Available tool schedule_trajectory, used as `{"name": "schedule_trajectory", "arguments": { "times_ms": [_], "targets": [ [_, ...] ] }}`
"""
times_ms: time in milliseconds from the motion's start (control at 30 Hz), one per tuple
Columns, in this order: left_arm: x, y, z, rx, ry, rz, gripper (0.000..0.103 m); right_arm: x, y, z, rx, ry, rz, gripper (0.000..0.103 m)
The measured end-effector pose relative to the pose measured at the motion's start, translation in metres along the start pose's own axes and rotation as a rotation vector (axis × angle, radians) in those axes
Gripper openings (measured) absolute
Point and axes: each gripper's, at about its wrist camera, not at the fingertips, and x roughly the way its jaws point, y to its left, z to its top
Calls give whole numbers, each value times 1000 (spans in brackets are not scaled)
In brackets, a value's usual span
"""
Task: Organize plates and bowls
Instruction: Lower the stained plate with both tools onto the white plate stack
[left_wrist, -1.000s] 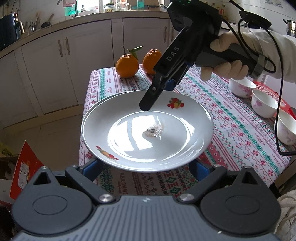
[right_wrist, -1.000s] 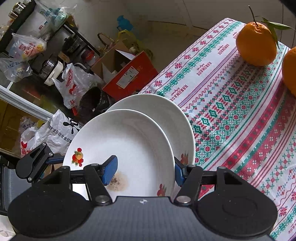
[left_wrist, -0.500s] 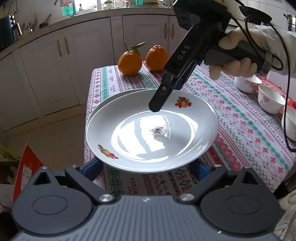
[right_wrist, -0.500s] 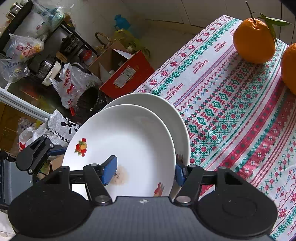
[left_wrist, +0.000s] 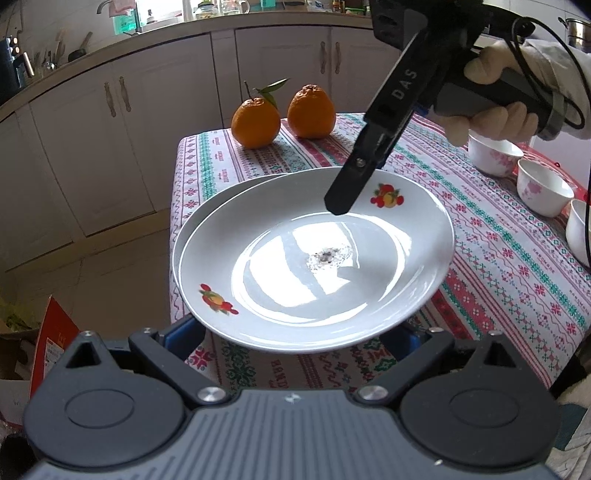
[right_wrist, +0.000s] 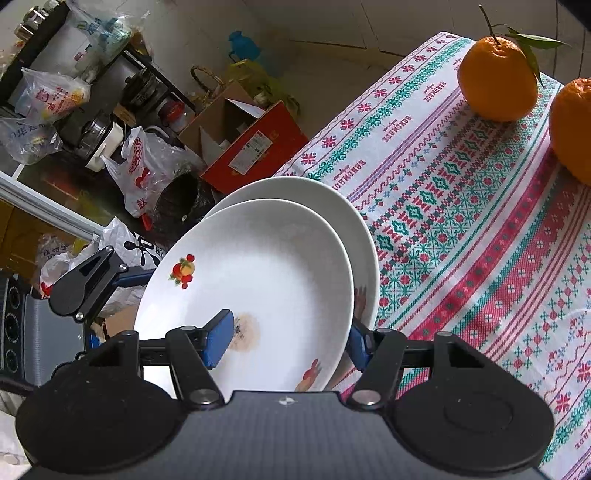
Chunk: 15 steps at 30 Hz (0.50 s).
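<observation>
Two plates overlap near the surface's corner, and we have both grippers at the top one.
Our left gripper (left_wrist: 291, 332) sits spread beneath the top plate (left_wrist: 288, 295); our right gripper (right_wrist: 288, 339) straddles its rim, unclenched. Bottom plate (right_wrist: 354, 221), oranges (left_wrist: 255, 123) and bowls (left_wrist: 543, 192) lie beyond.

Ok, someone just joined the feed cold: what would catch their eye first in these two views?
Probably the white fruit-print plate with a dark smudge at its centre, poised over a second plate at the corner of the patterned tablecloth. The right gripper straddles its rim, one finger inside the plate; the left gripper is spread wide under the near edge. Two oranges sit at the far end.
</observation>
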Motion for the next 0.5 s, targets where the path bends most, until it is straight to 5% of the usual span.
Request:
{"name": "schedule_trajectory", "arguments": {
  "times_ms": [500],
  "targets": [
    [0,10,3,-39,11,-38,102,-11,6,-14,13,-20,0,68]
  ]
}}
